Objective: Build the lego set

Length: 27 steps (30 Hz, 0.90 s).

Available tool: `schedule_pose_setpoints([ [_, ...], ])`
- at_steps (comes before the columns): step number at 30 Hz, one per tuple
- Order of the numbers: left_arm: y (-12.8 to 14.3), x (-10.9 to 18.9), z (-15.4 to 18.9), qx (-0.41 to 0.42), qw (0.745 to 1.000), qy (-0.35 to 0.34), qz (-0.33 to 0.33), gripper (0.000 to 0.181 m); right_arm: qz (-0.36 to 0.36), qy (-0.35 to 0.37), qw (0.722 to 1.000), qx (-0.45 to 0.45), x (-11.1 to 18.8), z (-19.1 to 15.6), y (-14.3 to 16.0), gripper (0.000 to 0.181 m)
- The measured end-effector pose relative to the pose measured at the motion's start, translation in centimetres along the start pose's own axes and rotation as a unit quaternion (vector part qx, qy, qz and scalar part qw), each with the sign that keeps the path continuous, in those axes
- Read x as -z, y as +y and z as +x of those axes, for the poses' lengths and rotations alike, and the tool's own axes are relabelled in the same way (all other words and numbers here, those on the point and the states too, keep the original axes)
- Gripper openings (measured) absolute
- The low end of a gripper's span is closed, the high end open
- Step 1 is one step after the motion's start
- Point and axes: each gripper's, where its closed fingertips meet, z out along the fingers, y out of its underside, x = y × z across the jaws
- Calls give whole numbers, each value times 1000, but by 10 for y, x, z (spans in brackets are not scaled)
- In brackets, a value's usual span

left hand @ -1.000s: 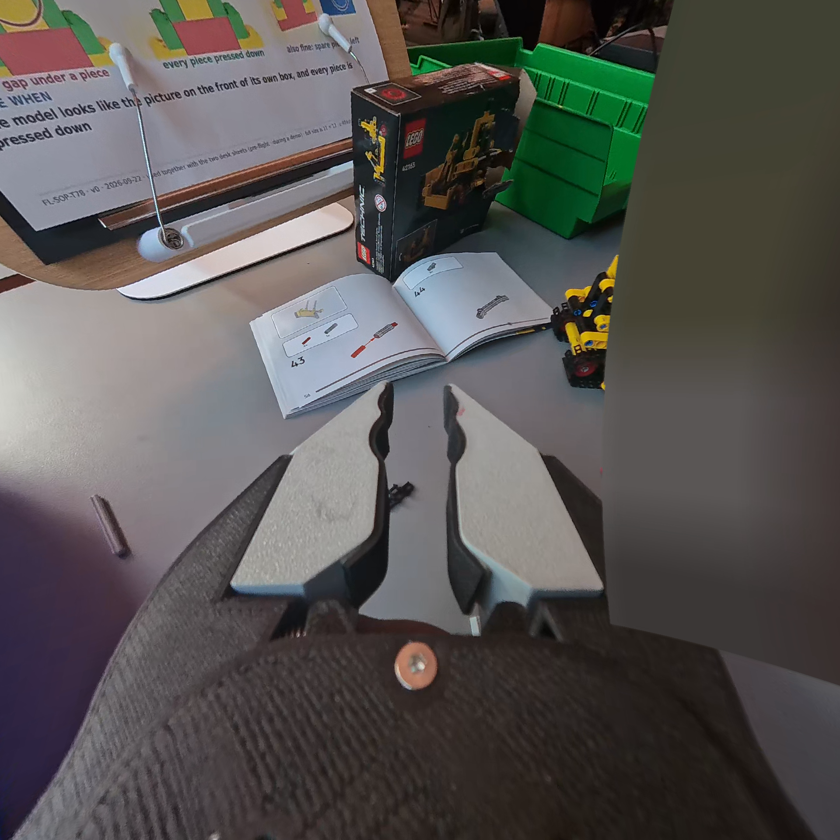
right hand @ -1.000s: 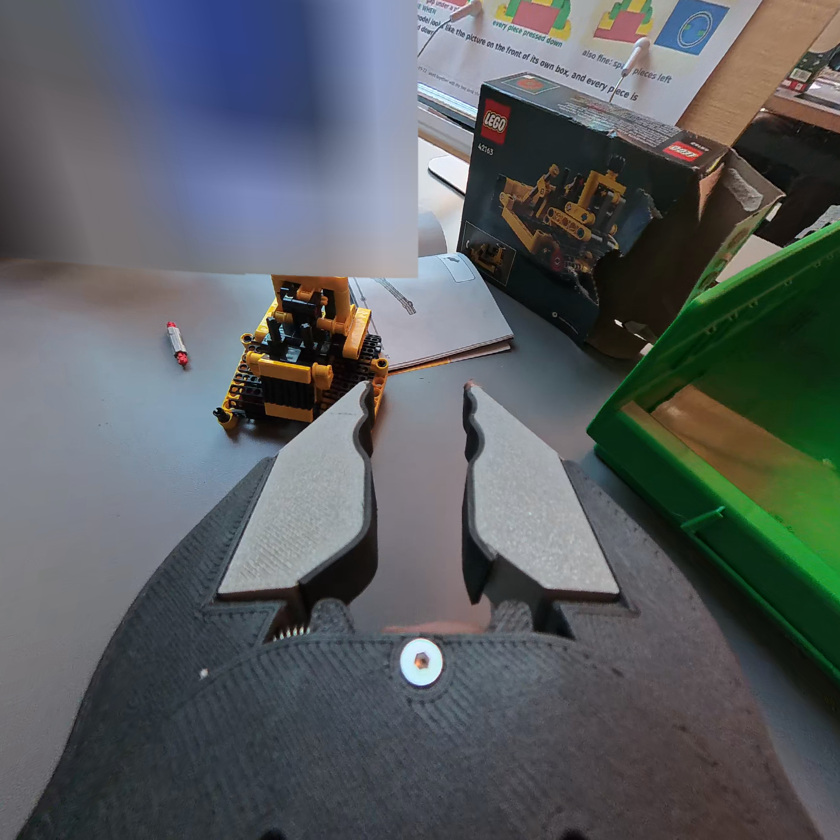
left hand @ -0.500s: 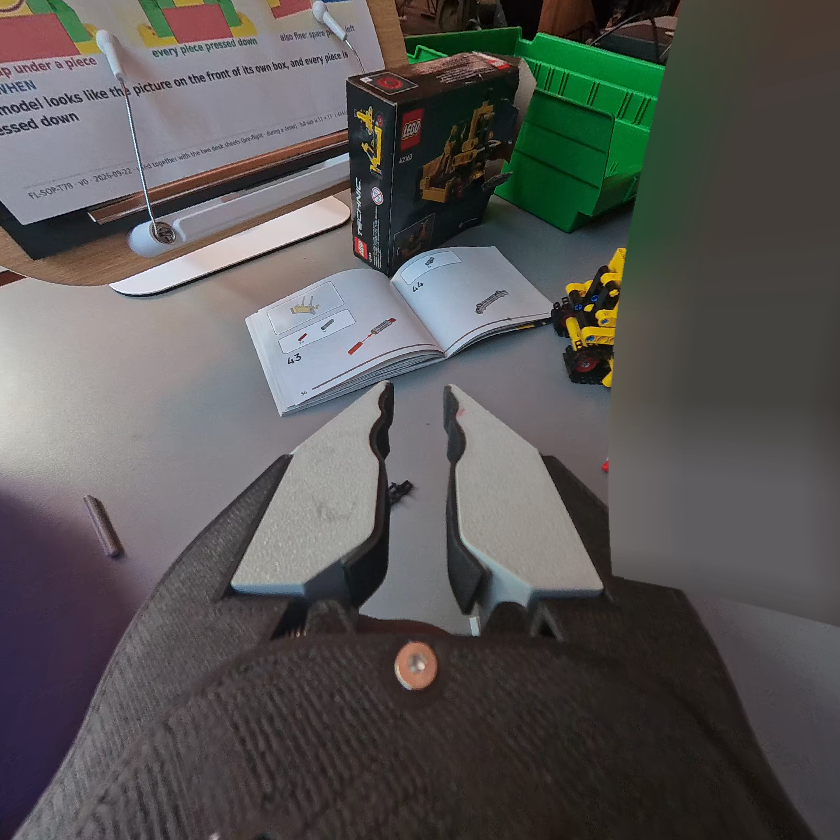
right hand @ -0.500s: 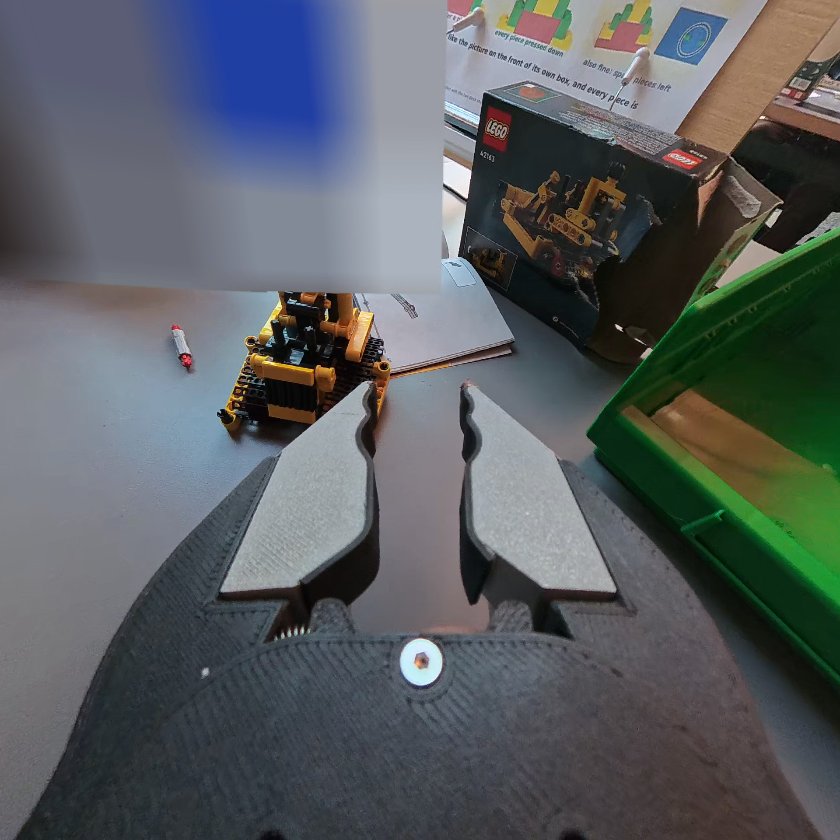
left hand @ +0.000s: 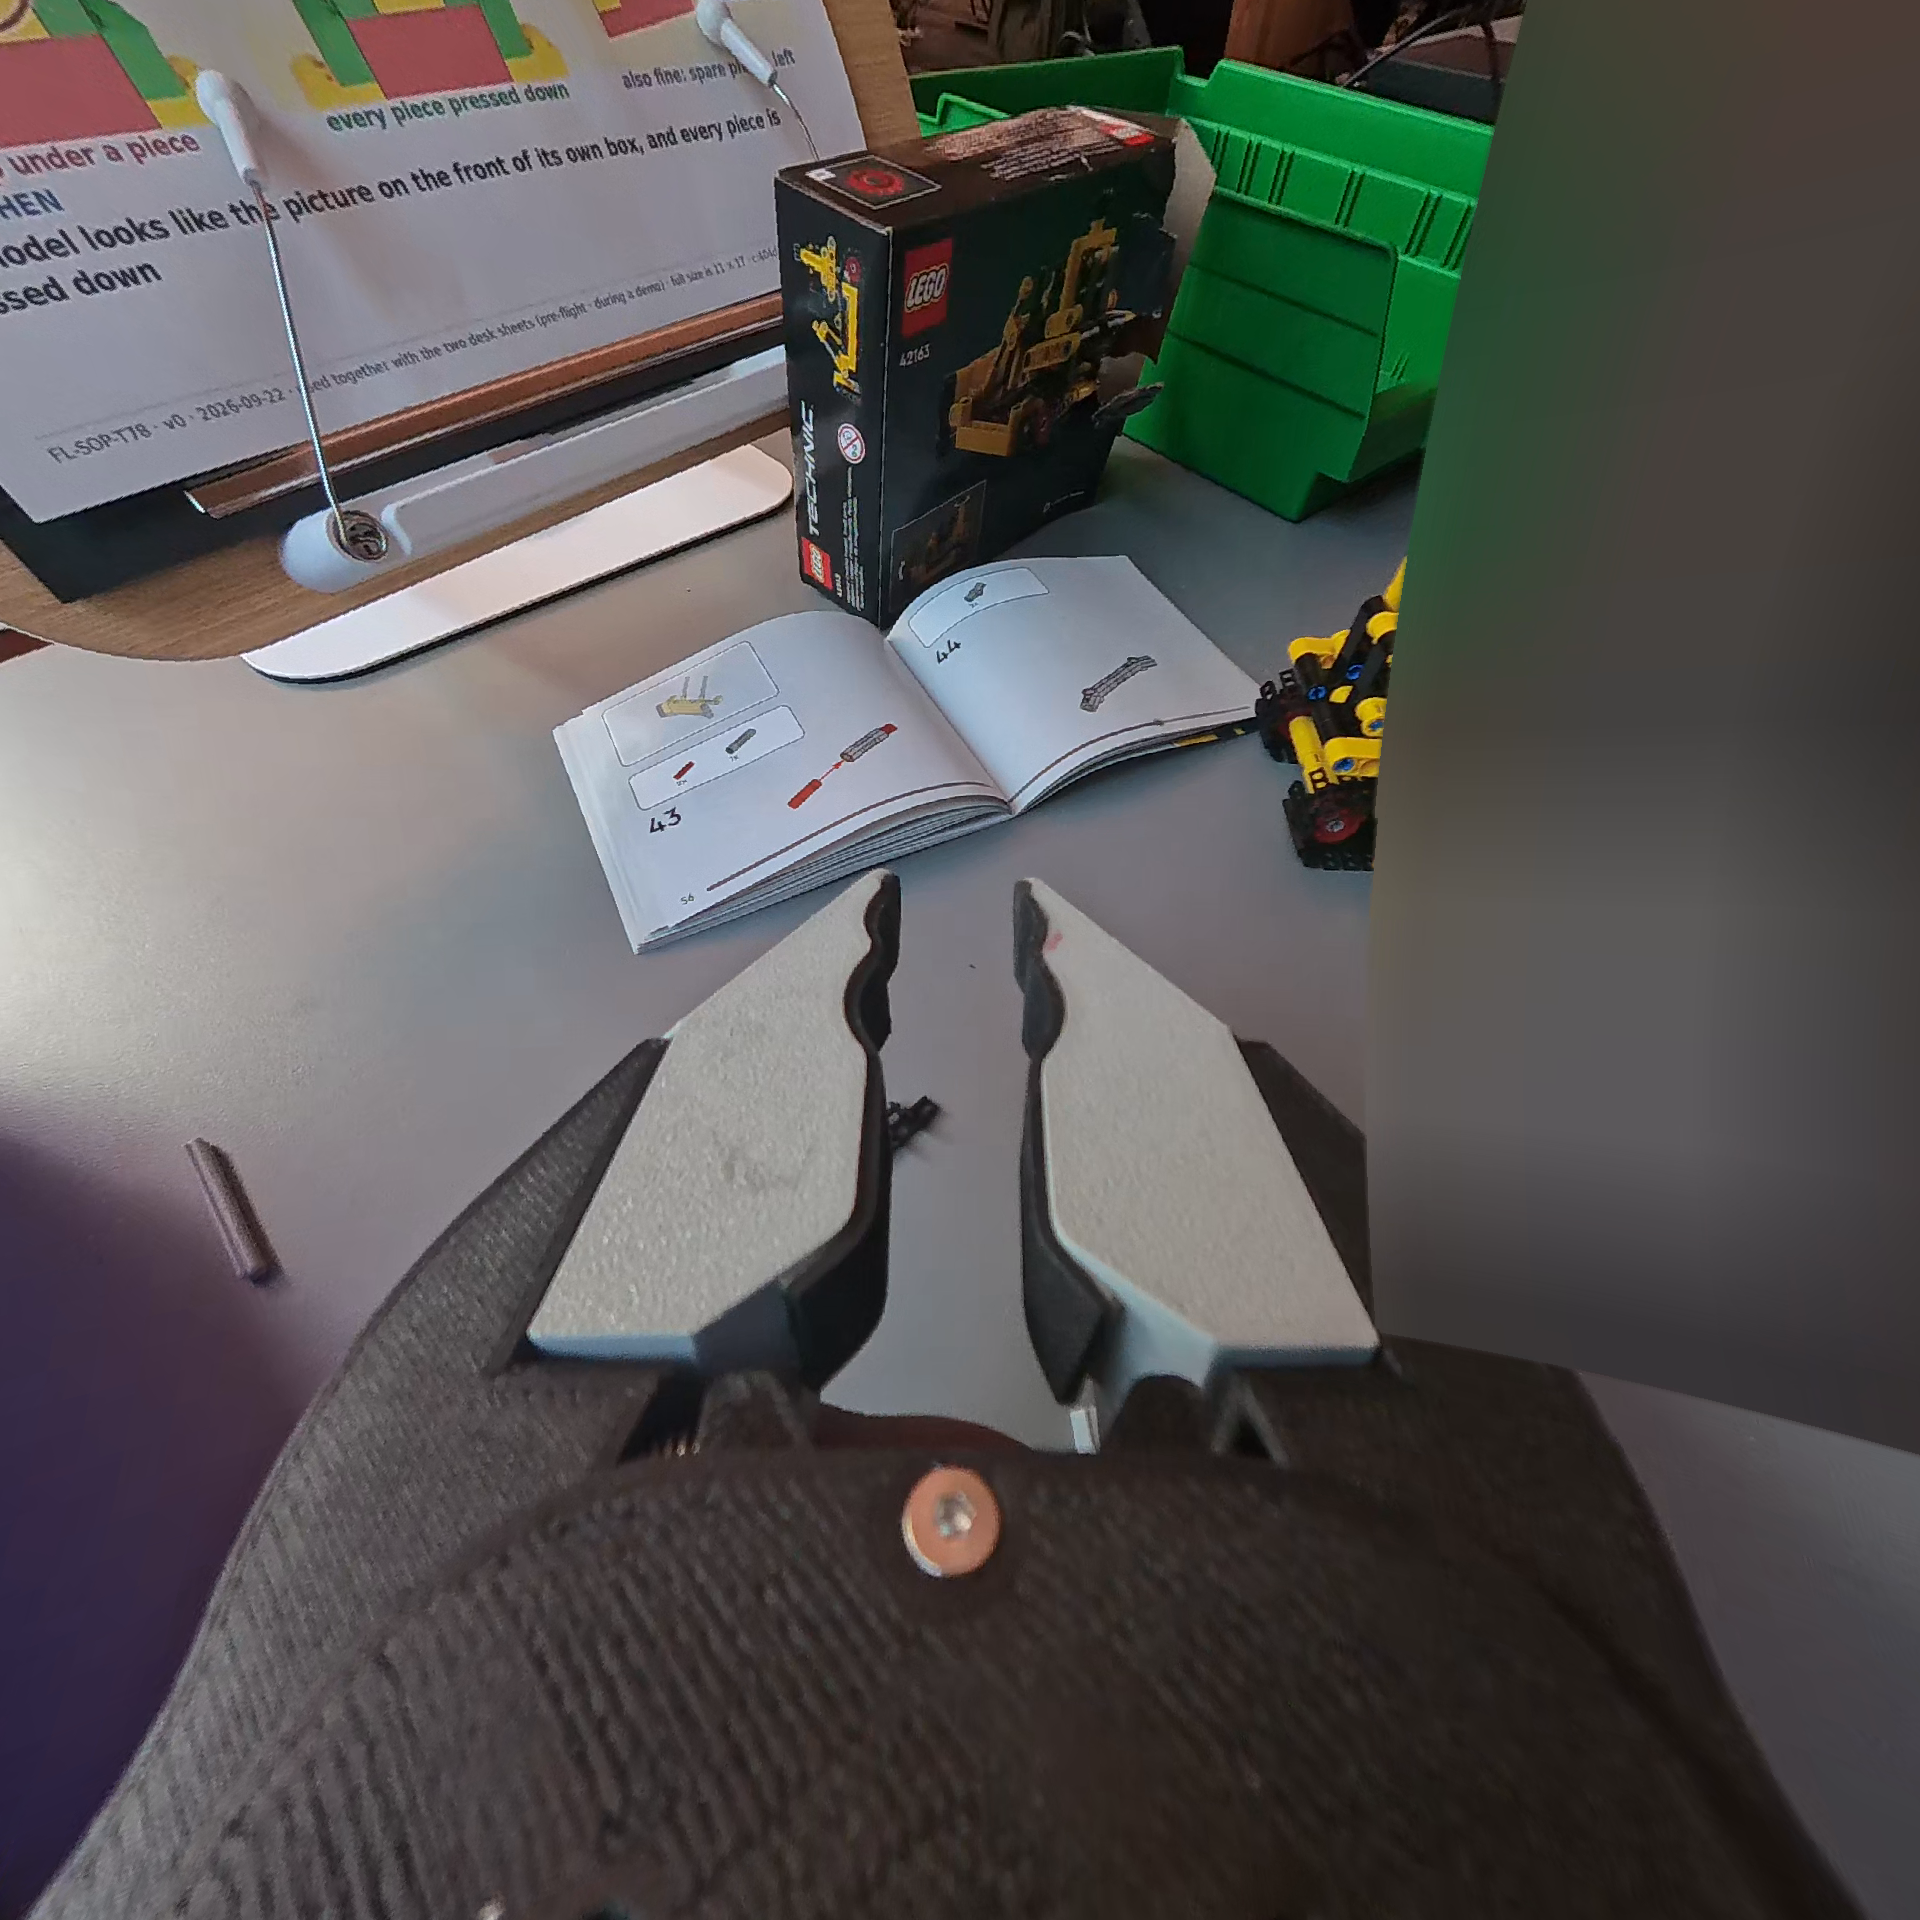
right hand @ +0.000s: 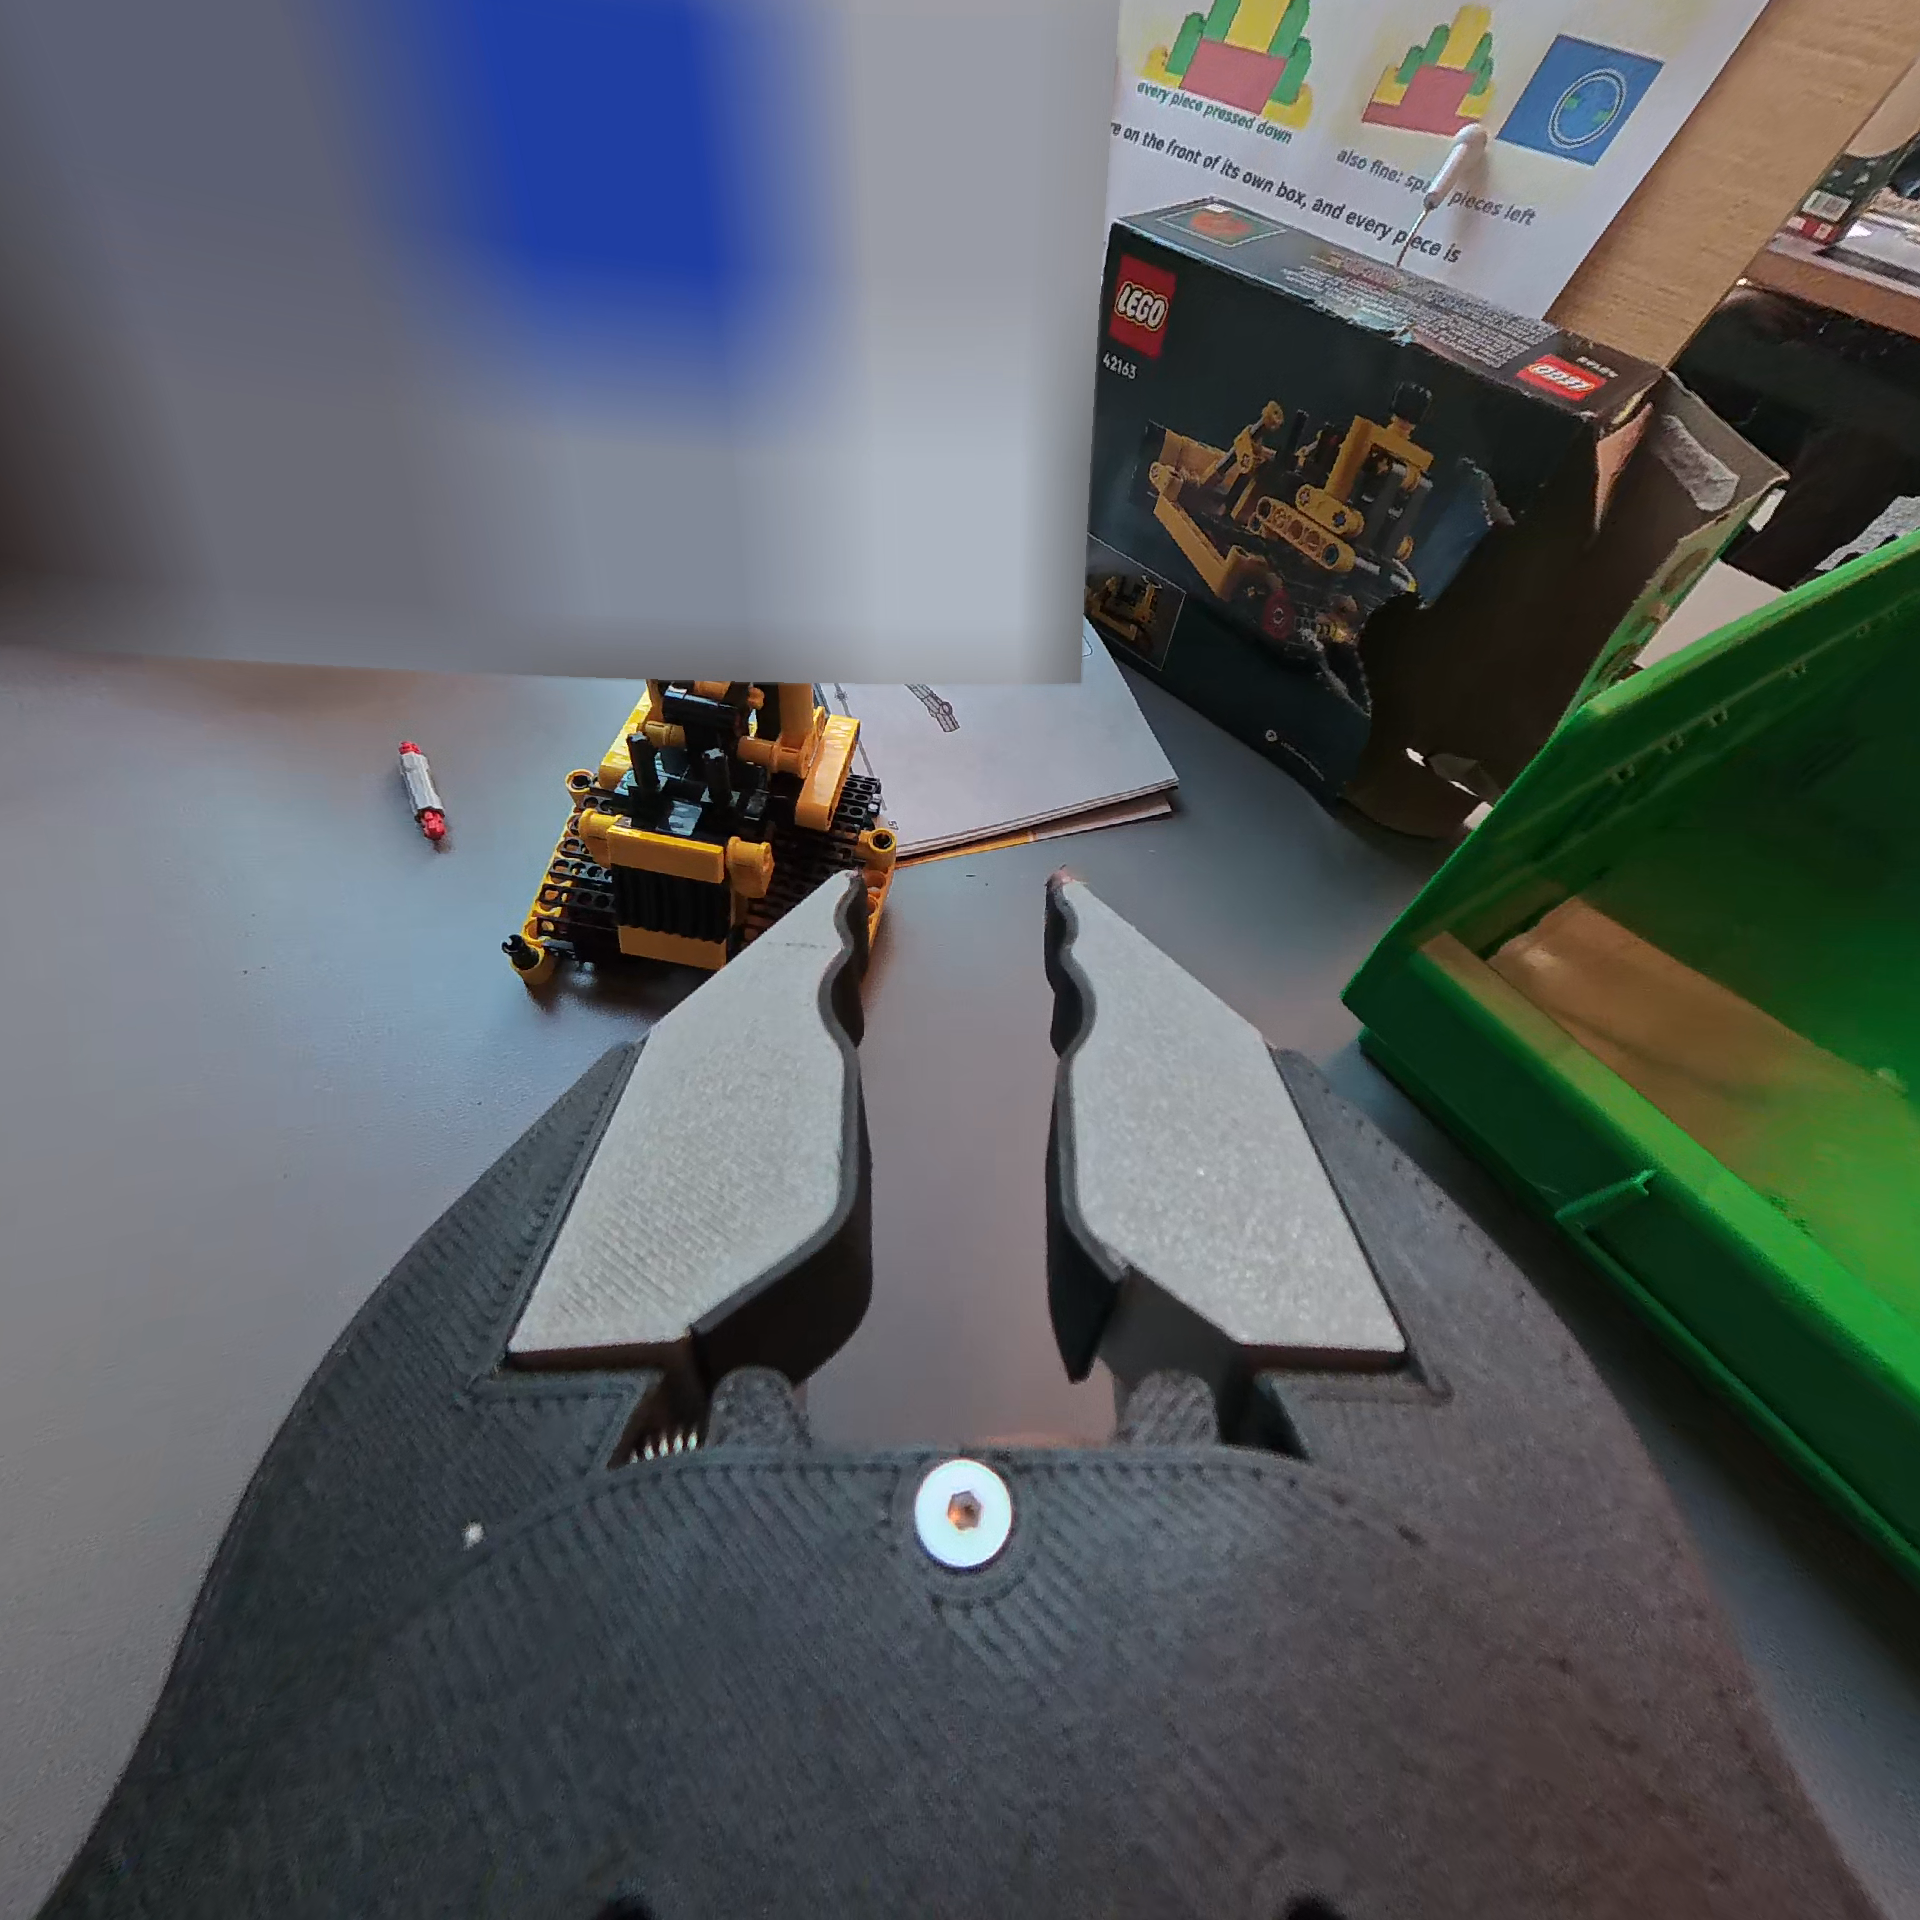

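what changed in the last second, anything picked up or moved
Nothing was taken or let go. The left hand-held gripper eased slightly forward toward the open booklet; the right hand-held gripper crept toward the yellow bulldozer model. Both stay open and empty; the red-tipped axle piece and small black piece lie unmoved.

Half-built yellow-and-black brick bulldozer [right hand: 717,842] sits upright on its tracks, touching the open instruction booklet [left hand: 894,727]'s corner; small red-tipped grey axle piece [right hand: 421,792] lies left of it.

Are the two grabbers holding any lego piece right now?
No. The left hand-held gripper and right hand-held gripper are both open and empty; a small black piece lies on the table under the left one.
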Motion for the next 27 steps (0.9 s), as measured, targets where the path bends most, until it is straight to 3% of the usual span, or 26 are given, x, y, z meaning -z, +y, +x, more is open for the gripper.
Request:
schedule_pose_setpoints([
  [19,3,-3,-2,-1,1000,-3,-6,19,4,-2,1000,2,1,-1,-2,30],
  [23,3,-3,-2,0,1000,-3,-5,19,0,-22,1000,-2,1,-6,0,15],
  [27,4,-3,-1,0,1000,-2,-6,19,3,-20,1000,-3,2,-5,-1,17],
])
